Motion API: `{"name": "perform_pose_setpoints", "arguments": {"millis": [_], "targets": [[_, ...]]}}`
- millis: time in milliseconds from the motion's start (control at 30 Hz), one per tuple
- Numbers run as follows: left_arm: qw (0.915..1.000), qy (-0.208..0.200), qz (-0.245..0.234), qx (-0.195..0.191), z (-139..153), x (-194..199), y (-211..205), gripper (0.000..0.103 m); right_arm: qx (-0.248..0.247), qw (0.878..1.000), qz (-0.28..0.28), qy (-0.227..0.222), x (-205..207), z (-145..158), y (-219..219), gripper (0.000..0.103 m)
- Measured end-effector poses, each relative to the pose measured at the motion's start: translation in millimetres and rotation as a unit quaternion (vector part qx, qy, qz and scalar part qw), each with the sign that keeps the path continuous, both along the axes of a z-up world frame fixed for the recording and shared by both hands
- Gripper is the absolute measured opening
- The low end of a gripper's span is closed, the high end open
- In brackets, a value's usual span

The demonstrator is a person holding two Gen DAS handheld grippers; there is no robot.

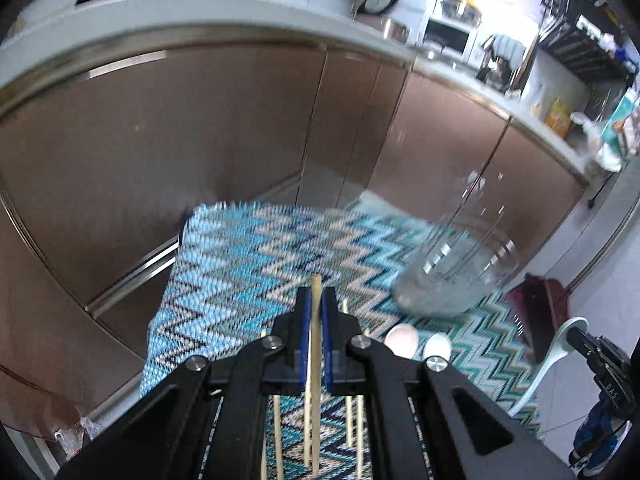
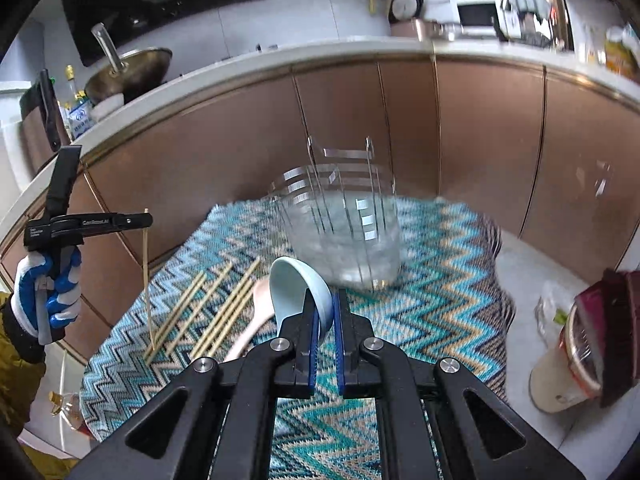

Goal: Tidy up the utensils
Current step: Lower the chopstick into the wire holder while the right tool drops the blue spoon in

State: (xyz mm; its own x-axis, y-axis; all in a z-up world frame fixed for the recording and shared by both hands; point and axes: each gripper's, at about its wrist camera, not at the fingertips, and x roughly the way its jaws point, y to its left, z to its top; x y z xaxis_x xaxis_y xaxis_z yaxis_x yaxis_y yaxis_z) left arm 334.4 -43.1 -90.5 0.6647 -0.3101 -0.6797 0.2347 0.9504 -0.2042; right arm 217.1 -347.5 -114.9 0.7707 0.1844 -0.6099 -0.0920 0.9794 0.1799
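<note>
My left gripper (image 1: 316, 300) is shut on one bamboo chopstick (image 1: 316, 360) and holds it above the zigzag mat (image 1: 240, 248); in the right wrist view the chopstick (image 2: 145, 264) hangs upright from that gripper (image 2: 145, 220). My right gripper (image 2: 329, 300) is shut on a light blue ceramic spoon (image 2: 294, 286), also seen in the left wrist view (image 1: 560, 344). Several chopsticks (image 2: 216, 312) and a pink spoon (image 2: 252, 320) lie on the mat (image 2: 432, 280). A clear glass holder (image 2: 344, 236) stands at the mat's far side, just beyond the blue spoon.
Brown cabinet doors (image 2: 480, 140) rise close behind the mat under a white counter. A wok (image 2: 128, 72) sits on that counter. A cup with a dark red item (image 2: 580, 344) stands on the floor at the right.
</note>
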Motion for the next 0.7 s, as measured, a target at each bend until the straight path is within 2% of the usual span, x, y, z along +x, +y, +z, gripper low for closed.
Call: {"name": "perform_pose_setpoints", "arguments": {"millis": [233,433,567,700], "targets": [[0.9977,-0.054,-0.01,-0.04,65,10,-21,0.005,-0.023,0.997,-0.035,-0.069,19,47,1,0.007],[0.9881,-0.114,-0.033,-0.098,121,30,-61,0.005,-0.058,0.986,-0.077,-0.133,54,78,-3,0.007],[0.9835,-0.133,-0.04,-0.115,131,49,-96,0.005,-0.092,0.978,-0.103,-0.155,80,79,-6,0.007],[0.9822,-0.141,-0.024,-0.122,114,74,-131,0.005,-0.123,0.97,-0.129,-0.164,97,65,-7,0.007]]}}
